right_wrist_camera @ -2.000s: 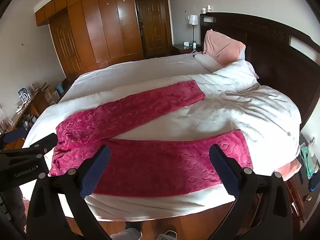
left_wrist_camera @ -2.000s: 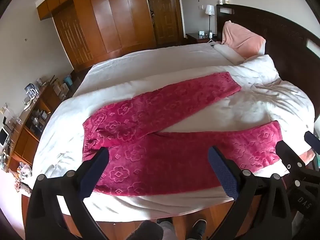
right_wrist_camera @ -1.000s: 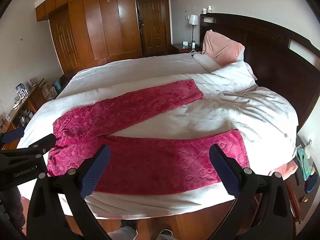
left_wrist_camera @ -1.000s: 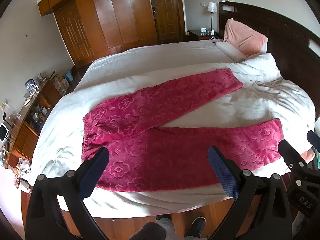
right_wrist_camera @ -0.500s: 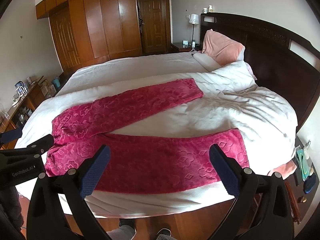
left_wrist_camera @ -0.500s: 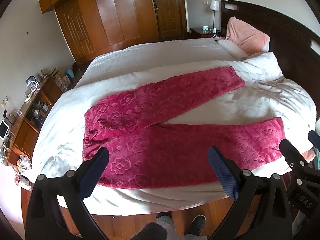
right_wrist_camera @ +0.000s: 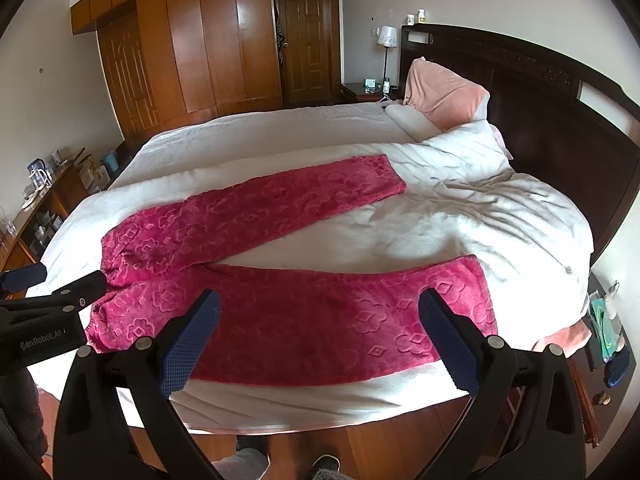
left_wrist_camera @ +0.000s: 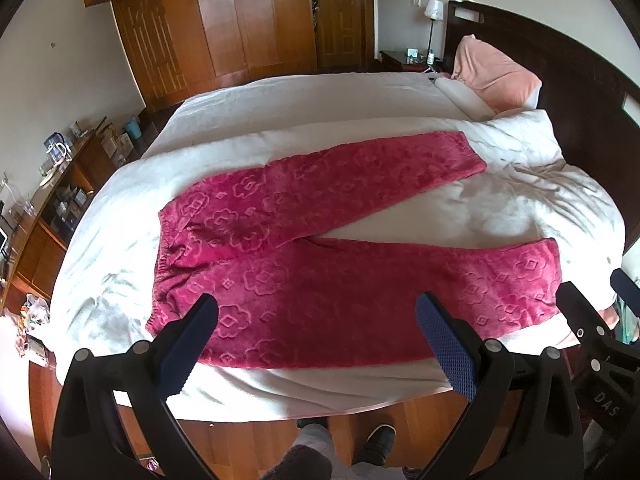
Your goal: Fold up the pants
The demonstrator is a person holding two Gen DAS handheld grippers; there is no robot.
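Pants [left_wrist_camera: 320,256] in deep pink fleece lie spread flat on the white bed [left_wrist_camera: 280,104] before us, waistband [left_wrist_camera: 162,264] to our left and the two legs running off to the right, opened in a V. The near leg [right_wrist_camera: 340,320] lies along the bed's front edge, its long axis crossing our view from left to right, while the far leg [right_wrist_camera: 288,200] angles away toward the pink pillow [right_wrist_camera: 444,96] at the dark headboard [right_wrist_camera: 560,120]. We hold both tools above the near edge, clear of the cloth and gripping nothing: the left gripper [left_wrist_camera: 316,332] has its jaws spread wide over the seat and upper near leg, and the right gripper [right_wrist_camera: 320,332] has its jaws equally wide over the middle of the near leg. Our left tool is nearer the waistband; our right is nearer the near cuff [right_wrist_camera: 476,296]. No fold has yet been made, as we judge it. The coming move likely turns on that split, one leg to be carried across onto the other, with the waist end falling to our left tool and the cuff end to our right.
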